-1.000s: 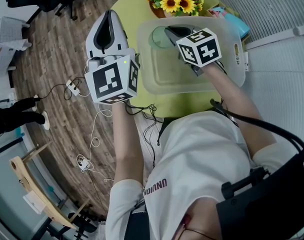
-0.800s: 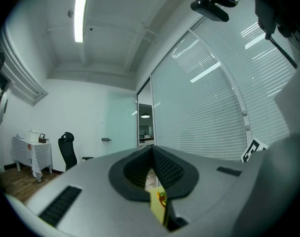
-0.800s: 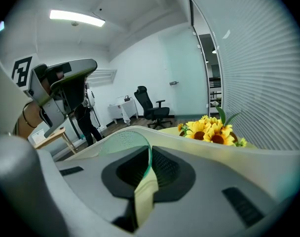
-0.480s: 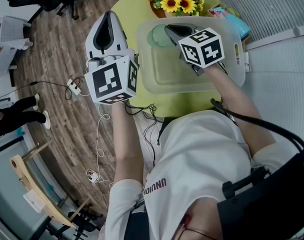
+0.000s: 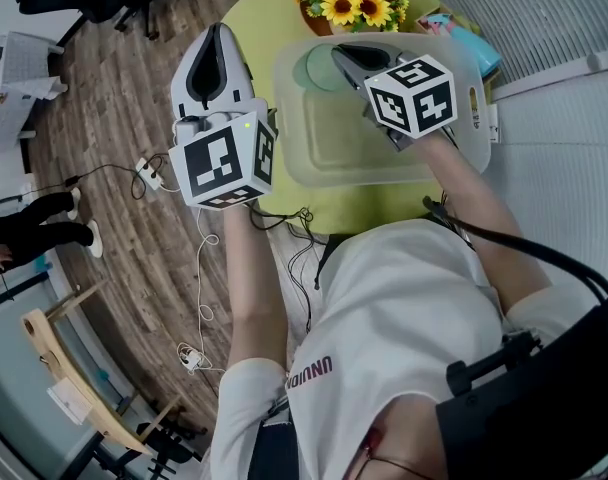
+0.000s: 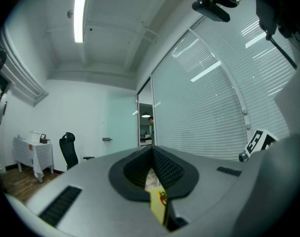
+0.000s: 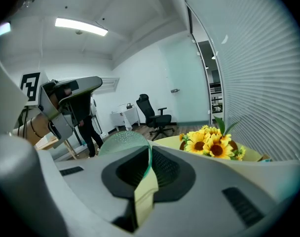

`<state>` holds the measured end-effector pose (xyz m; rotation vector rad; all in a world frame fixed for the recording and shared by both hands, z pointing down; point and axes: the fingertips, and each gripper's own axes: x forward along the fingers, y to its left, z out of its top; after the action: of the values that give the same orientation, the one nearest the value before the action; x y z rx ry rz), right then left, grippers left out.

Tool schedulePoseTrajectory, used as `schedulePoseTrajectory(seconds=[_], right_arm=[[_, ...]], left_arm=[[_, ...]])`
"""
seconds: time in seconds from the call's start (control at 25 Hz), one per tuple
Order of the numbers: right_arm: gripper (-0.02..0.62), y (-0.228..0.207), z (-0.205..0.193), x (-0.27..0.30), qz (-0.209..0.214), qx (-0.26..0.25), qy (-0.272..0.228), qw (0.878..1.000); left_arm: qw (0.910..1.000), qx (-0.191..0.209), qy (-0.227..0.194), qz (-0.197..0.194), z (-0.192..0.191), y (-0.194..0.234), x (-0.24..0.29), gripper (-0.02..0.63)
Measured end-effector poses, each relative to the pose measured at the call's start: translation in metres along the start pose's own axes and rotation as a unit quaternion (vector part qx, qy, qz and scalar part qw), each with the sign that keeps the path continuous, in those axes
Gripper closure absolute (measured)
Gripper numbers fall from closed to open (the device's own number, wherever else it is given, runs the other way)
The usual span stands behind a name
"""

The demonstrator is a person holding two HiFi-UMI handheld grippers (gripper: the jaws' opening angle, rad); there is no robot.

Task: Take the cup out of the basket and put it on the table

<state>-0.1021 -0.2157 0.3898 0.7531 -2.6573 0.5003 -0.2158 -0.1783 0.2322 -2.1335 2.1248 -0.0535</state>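
Note:
A pale green see-through cup hangs over the far left corner of the clear plastic basket on the yellow-green round table. My right gripper is shut on the cup's wall. In the right gripper view the cup rises left of the jaws, its rim pinched between them at the right gripper. My left gripper hovers level off the table's left edge, over the floor, shut and holding nothing. The left gripper shows only a thin slit between its jaws.
A pot of sunflowers stands at the table's far side, just beyond the basket; sunflowers also show ahead of the right jaws. A blue item lies at the far right. Cables trail on the wood floor. An office chair stands further off.
My right gripper has lifted a little with the cup in it; its marker cube has shifted slightly right in the head view. The left gripper has stayed still.

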Motion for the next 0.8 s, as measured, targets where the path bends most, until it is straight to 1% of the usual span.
schedulePoseTrajectory(seconds=[0.36,0.56,0.8], right_arm=[[0.558,0.002,0.008,-0.007,0.003,0.0,-0.015,1.0],[0.558,0.005,0.015,-0.011,0.001,-0.013,-0.025,1.0],[0.558,0.007,0.024,-0.014,0.006,-0.007,-0.039,0.999]], left_arm=[[1.0,0.001,0.002,0.001,-0.001,0.0,-0.002,0.592],[1.0,0.0,0.004,0.001,-0.002,0.0,-0.002,0.592],[1.0,0.001,0.003,0.0,-0.001,0.0,-0.001,0.594]])
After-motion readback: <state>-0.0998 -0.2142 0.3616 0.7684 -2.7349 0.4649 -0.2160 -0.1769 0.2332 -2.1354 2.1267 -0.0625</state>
